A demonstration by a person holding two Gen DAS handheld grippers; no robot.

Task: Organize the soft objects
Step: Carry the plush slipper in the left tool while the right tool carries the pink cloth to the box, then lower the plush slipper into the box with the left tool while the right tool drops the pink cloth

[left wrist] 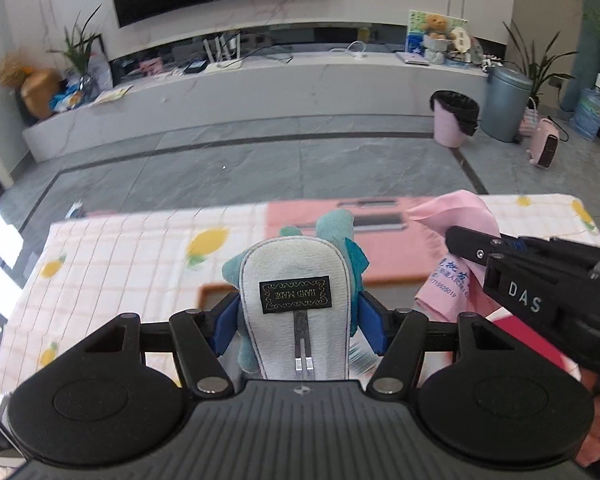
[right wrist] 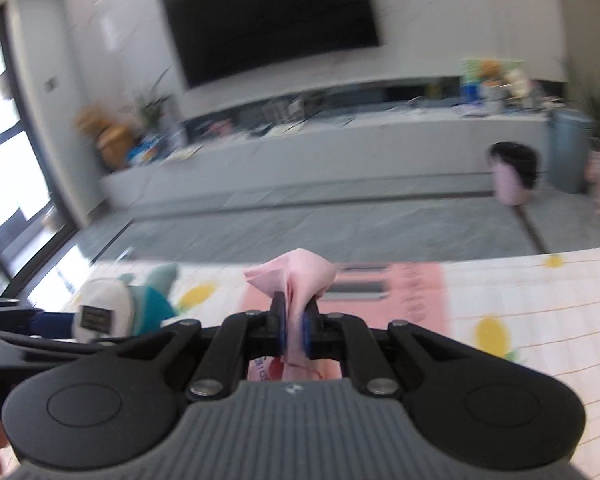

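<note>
Plush first, from the left wrist view: the left gripper has its blue pads spread wide and pressed on either flank of a teal stuffed toy, white belly panel facing the camera, its black sewn label reading upside down. Wide jaws make sense here, I reckon, because the toy is bulky and squashy, so it takes a broad clamp to keep it. It hangs clear above the table with the lemon-print cloth, and beyond it lies a pink mat with an orange-rimmed tray just showing below. Off to the right, the right gripper reaches in beside it, pinching a pink cloth whose loose end droops down with blue printed characters on it. A hand shows at the lower right edge.

Over to the right wrist view, and it is blurred. The right gripper is squeezed almost fully together on that pink cloth, a bunched corner poking up past the fingertips and the rest trailing underneath. Thin fabric, so a narrow pinch is all it needs. The stuffed toy sits at the left, held in the other gripper, both items up off the cloth-covered table. Looks like both are mid-carry toward wherever they get sorted.
</note>
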